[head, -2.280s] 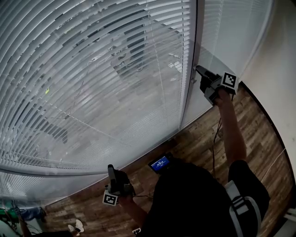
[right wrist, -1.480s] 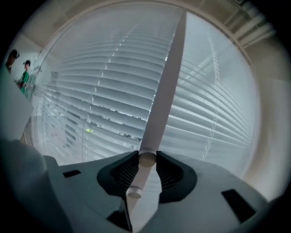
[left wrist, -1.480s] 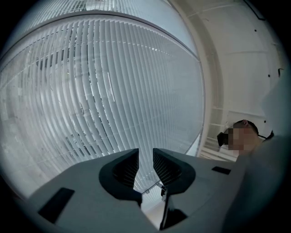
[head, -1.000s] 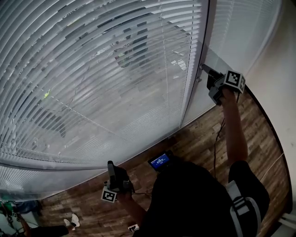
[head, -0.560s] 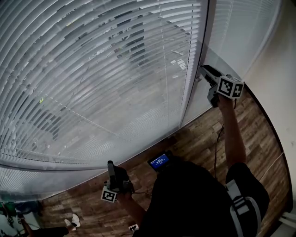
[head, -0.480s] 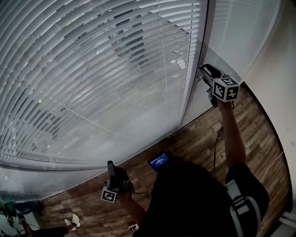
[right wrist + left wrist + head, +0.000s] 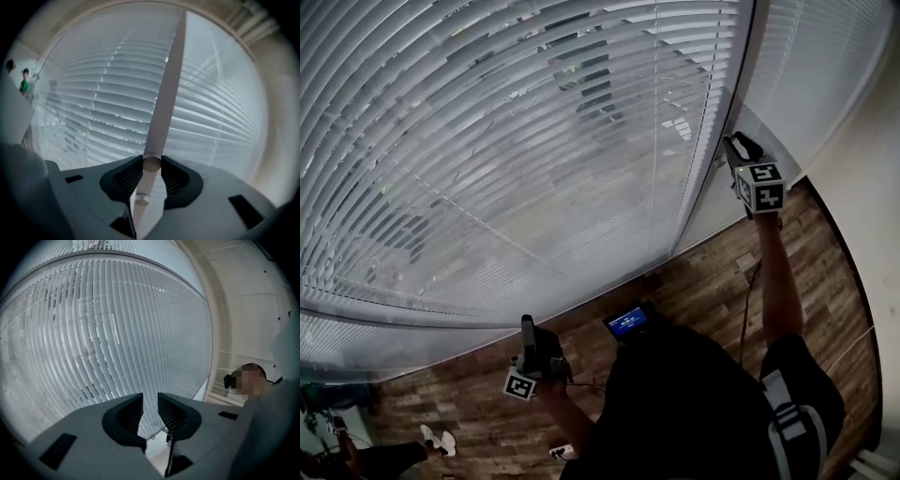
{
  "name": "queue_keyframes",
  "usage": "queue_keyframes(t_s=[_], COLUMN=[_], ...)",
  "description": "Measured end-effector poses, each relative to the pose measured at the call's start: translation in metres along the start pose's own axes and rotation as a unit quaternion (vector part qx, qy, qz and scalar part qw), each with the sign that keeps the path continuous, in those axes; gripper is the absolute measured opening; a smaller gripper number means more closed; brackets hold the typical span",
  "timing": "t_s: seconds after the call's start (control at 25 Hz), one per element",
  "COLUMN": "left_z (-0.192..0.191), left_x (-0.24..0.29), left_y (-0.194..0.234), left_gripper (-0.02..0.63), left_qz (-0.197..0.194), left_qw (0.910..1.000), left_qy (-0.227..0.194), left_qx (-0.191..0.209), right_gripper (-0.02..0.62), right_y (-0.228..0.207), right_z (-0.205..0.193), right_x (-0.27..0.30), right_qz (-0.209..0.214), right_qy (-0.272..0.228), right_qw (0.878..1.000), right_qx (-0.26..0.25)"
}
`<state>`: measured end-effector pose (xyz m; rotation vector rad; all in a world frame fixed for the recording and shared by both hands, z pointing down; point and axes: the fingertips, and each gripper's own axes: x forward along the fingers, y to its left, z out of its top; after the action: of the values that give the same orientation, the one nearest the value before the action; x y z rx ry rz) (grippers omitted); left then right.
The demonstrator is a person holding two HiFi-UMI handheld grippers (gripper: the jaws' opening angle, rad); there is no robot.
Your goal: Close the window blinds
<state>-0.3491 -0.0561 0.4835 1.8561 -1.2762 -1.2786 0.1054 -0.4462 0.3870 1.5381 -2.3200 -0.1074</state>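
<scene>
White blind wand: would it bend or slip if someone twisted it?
The slim white plastic wand looks straight along its whole length, so it is probably stiff. Its smooth round surface might slip when twisted, though the right gripper, whose jaws have just been closing, clamps it.

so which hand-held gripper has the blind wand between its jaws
The right hand-held gripper: its jaws have just been closing on the white wand. The left hand-held gripper is open, with nothing between its jaws.
</scene>
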Motion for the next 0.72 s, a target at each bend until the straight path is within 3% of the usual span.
queue_keyframes(t_s=[0.08,0.12,0.2,0.28,0.36,0.44,0.72], left_z=[0.0025,0.0032,0.0031,0.0021,0.0010,-0.0005,-0.0064], left_x=[-0.0013,-0.0022,-0.0031,-0.0032,-0.0025,-0.0010,-0.0001], left_y=[-0.0034,-0.0041,-0.0039,-0.0034,-0.0043,-0.0049,-0.0069], left_gripper=[0.107,0.107,0.107,0.107,0.107,0.107,0.107], left_qz=[0.000,0.000,0.000,0.001,0.000,-0.001,0.000], left_qw=[1.0000,1.0000,1.0000,1.0000,1.0000,1.0000,1.0000], left_qy=[-0.003,-0.005,-0.006,-0.005,-0.004,-0.003,0.000], left_qx=[0.002,0.003,0.002,0.003,0.004,0.004,0.009], right_gripper=[0.129,0.129,0.129,0.129,0.129,0.129,0.129], right_y=[-0.0035,-0.0052,-0.0072,-0.0075,-0.0079,-0.0087,-0.0030], right_z=[-0.0007,-0.0015,-0.0003,0.0011,0.0005,-0.0003,0.0023], right_x=[0.0013,0.0020,0.0018,0.0013,0.0018,0.0025,0.0026], right_qz=[0.042,0.067,0.111,0.141,0.160,0.172,0.205], right_qy=[-0.005,-0.010,-0.024,-0.035,-0.041,-0.044,-0.056], right_qw=[0.991,0.978,0.941,0.905,0.880,0.864,0.848], right_qx=[0.126,0.197,0.320,0.399,0.445,0.470,0.485])
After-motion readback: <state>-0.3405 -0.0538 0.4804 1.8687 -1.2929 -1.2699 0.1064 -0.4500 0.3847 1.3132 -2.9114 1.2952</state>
